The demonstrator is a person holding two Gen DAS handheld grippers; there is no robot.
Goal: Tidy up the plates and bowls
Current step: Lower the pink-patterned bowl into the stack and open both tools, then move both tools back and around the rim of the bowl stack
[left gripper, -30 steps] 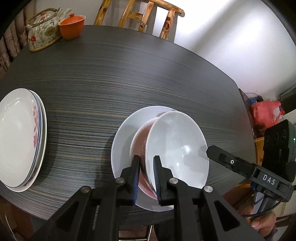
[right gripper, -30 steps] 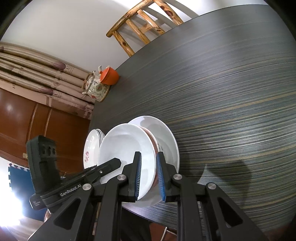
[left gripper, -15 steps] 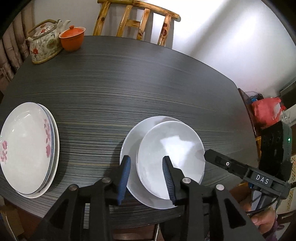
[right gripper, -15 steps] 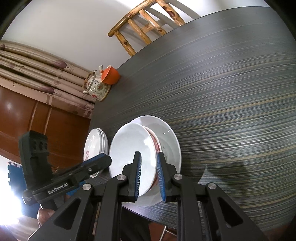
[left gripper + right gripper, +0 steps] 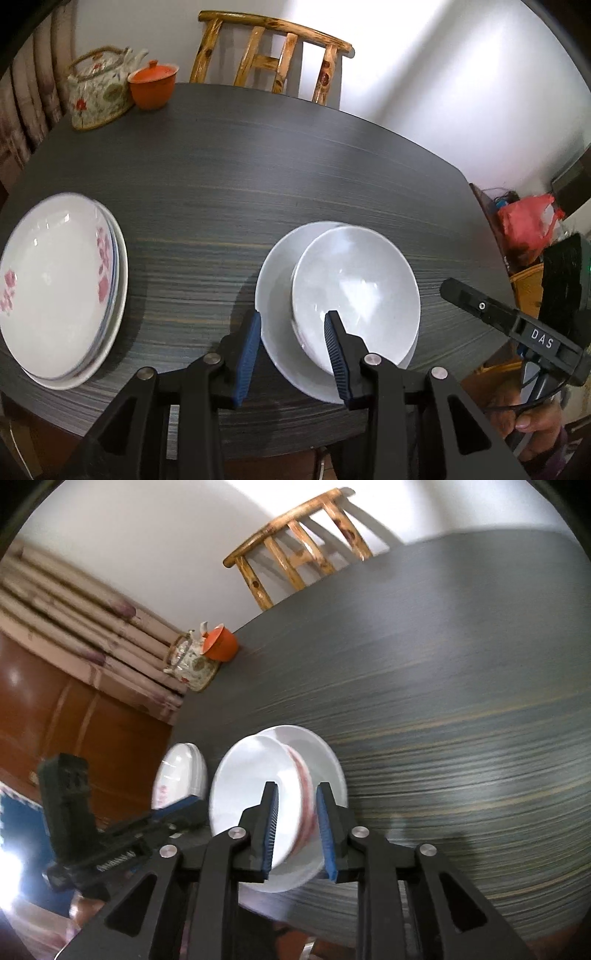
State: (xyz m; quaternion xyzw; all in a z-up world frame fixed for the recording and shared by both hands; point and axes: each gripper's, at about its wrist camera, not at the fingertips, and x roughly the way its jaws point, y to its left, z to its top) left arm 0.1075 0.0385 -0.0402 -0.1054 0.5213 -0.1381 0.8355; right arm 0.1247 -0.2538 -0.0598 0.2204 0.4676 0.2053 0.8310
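Observation:
A plain white bowl sits nested in a pink-patterned bowl, both on a white plate near the table's front edge. My left gripper is open just in front of them, and its pads touch nothing. My right gripper straddles the near rims of the two bowls, one finger inside the white bowl and one outside the patterned one. Its jaws are opening and the pads stand clear of the rims. From the left wrist view it shows at the right.
A stack of flowered plates lies at the table's left edge. A flowered teapot and an orange lidded cup stand at the far left. A wooden chair is behind the dark table. A hand holds the right gripper.
My left gripper let go of the bowl rims, opened and drew back. The white bowl, tilted before, has settled level. My right gripper's jaws have spread a little.

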